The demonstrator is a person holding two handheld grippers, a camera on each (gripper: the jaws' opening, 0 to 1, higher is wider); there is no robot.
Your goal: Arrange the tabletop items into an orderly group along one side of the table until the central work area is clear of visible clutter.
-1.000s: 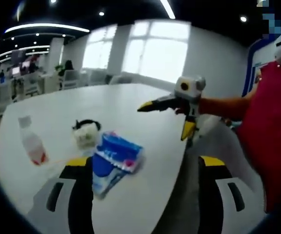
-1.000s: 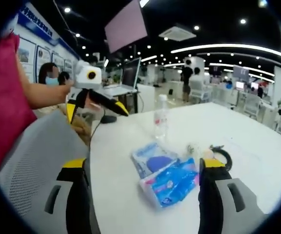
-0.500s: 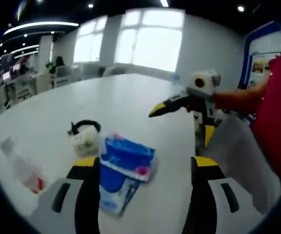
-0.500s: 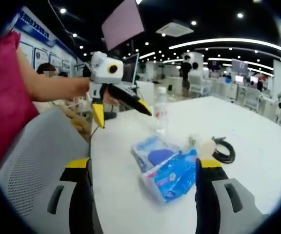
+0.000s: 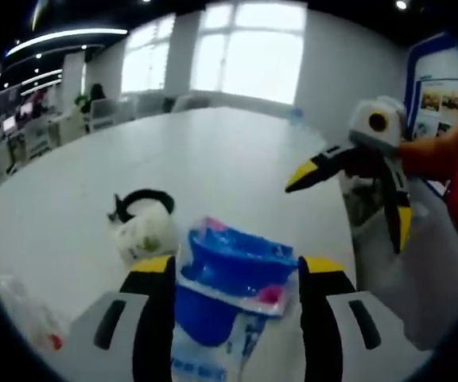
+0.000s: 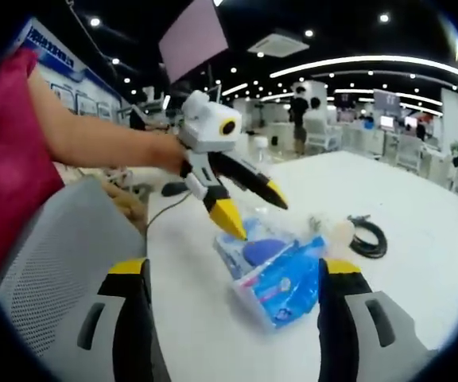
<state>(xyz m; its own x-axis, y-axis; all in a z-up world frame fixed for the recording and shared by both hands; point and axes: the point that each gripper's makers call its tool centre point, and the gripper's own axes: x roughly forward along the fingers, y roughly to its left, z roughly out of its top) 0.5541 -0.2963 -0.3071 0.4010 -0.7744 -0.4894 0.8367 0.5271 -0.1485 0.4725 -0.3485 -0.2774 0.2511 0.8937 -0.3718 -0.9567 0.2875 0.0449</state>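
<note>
Blue packets: lying between the left gripper's spread, unclenched jaws.
Cable coil: beside packets.
Right gripper: jaws apart, grasping nothing.

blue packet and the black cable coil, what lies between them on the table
A small whitish crumpled bag lies between the blue plastic packet and the black cable coil, touching the coil's near edge; the left gripper view shows this best.
</note>
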